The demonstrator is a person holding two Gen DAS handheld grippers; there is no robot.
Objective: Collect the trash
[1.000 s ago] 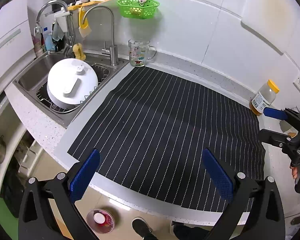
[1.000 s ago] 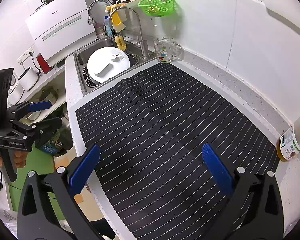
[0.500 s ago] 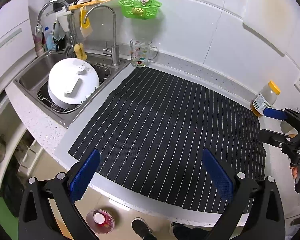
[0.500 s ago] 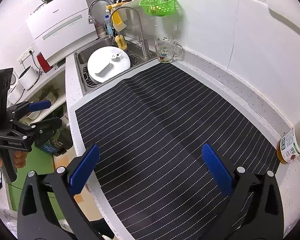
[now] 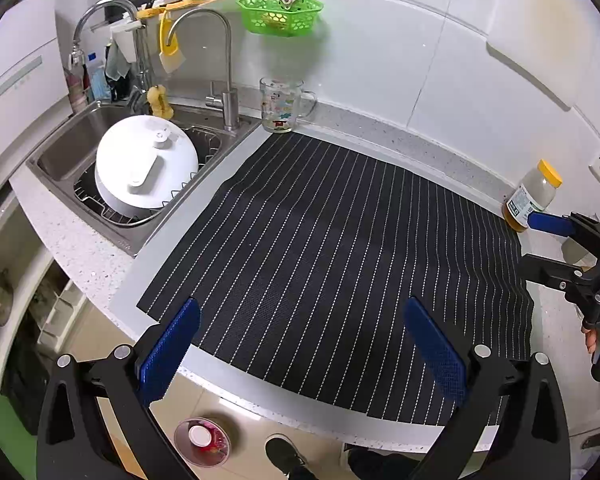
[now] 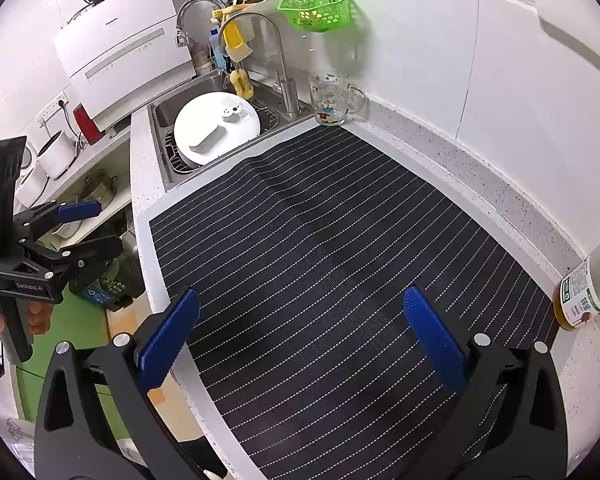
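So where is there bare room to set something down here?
The striped mat is bare across its middle, from the glass mug to the bottle. The speckled strip along the wall is free too. The sink is crowded by the white lid.

Home kitchen: sink (image 5: 60, 152), faucet (image 5: 220, 60), speckled countertop (image 5: 80, 248)

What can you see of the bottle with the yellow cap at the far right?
The bottle looks like clear plastic with a yellow screw cap, shut. It is nearly empty: only a shallow amber layer sits at the bottom. A white and green label wraps its lower half; the print is too small to read. It stands upright on the speckled counter near the wall, just off the striped mat's far right corner. Nothing grips it. In the left view a pad of the right claw overlaps its base; contact cannot be told.
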